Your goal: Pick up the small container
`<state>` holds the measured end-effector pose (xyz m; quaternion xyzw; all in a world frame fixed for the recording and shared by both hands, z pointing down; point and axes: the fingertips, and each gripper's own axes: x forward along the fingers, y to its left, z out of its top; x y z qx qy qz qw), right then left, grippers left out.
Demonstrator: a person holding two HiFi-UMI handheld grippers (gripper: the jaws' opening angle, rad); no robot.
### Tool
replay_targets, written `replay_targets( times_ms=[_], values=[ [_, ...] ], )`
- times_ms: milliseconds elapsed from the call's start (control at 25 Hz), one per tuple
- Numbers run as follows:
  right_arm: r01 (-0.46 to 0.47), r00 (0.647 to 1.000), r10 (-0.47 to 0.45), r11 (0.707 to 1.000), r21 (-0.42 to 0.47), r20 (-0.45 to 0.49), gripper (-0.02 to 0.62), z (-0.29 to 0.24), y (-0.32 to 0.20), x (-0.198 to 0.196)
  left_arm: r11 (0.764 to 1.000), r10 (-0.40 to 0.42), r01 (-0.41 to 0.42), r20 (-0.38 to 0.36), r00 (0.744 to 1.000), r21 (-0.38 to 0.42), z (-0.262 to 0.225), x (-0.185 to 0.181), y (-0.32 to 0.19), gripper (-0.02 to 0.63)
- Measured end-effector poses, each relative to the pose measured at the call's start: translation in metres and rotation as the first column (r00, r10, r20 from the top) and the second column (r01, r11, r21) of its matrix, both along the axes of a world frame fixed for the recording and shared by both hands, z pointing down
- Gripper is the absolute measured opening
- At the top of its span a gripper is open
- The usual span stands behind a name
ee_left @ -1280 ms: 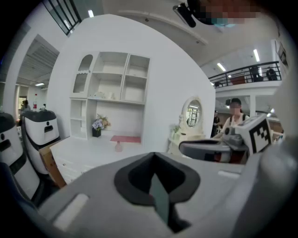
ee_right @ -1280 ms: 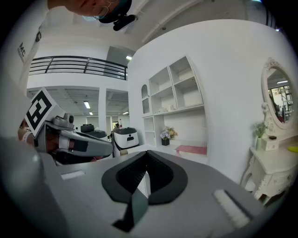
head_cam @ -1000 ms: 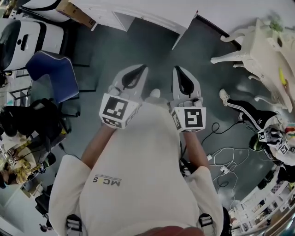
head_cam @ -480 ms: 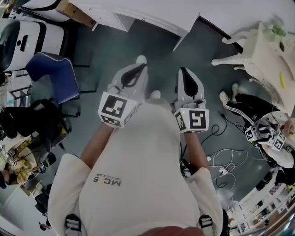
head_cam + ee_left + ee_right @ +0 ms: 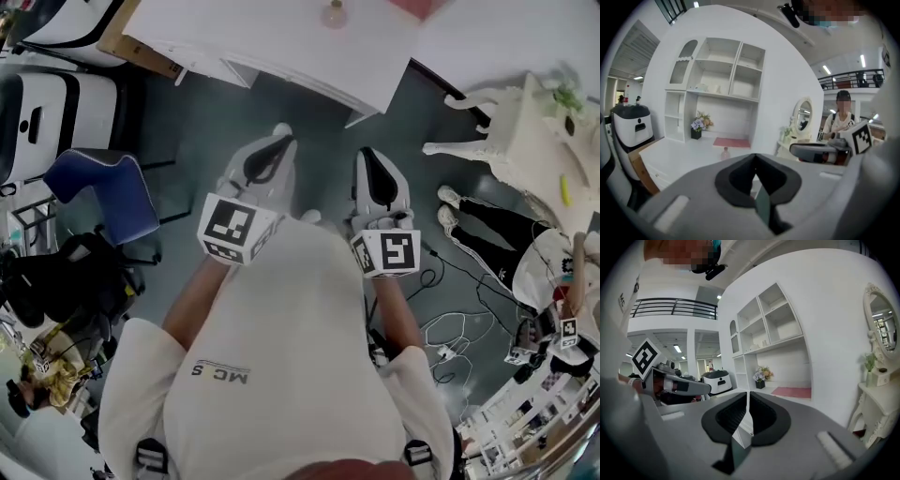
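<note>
Desk [image 5: 262,37] came closer | small container [image 5: 334,13] atop, ahead of fingers [image 5: 236,176] | both pairs together

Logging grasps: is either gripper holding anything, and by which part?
Nothing is held. The left gripper and right gripper are both shut and empty.

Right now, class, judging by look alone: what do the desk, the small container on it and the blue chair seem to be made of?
The desk looks like painted wood or laminate: flat, evenly white, matte, square-edged. The small container may be glass or clear plastic: pale pink, slightly see-through, too small to be sure. The blue chair seems fabric-covered: dull, soft, rounded surface.
</note>
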<state>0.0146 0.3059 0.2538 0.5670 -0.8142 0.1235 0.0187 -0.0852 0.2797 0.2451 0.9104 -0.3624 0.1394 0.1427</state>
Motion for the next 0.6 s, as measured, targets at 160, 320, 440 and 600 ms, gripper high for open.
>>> replay_targets(
  times_ms=[160, 320, 440, 600],
  values=[
    [0.024, 0.999, -0.024, 1.000, -0.014, -0.030, 0.020, 0.000, -0.074, -0.010, 0.999, 0.028, -0.028, -0.002, 1.000, -0.018, 0.001, -0.001, -0.074, -0.002],
    [0.008, 0.998, -0.009, 1.000, -0.011, -0.055, 0.028, 0.001, -0.150, -0.020, 0.998, 0.043, -0.044, -0.011, 0.999, -0.041, 0.004, -0.011, -0.147, -0.002],
    [-0.017, 0.997, 0.016, 1.000, -0.016, -0.075, 0.038, 0.003, -0.202, -0.027, 0.997, 0.055, -0.056, -0.017, 0.998, -0.055, 0.008, -0.024, -0.197, -0.002],
    [-0.044, 0.994, 0.041, 0.999, -0.025, -0.102, 0.048, 0.011, -0.254, -0.023, 0.993, 0.081, -0.081, -0.014, 0.997, -0.080, 0.016, -0.032, -0.248, -0.002]
  ],
)
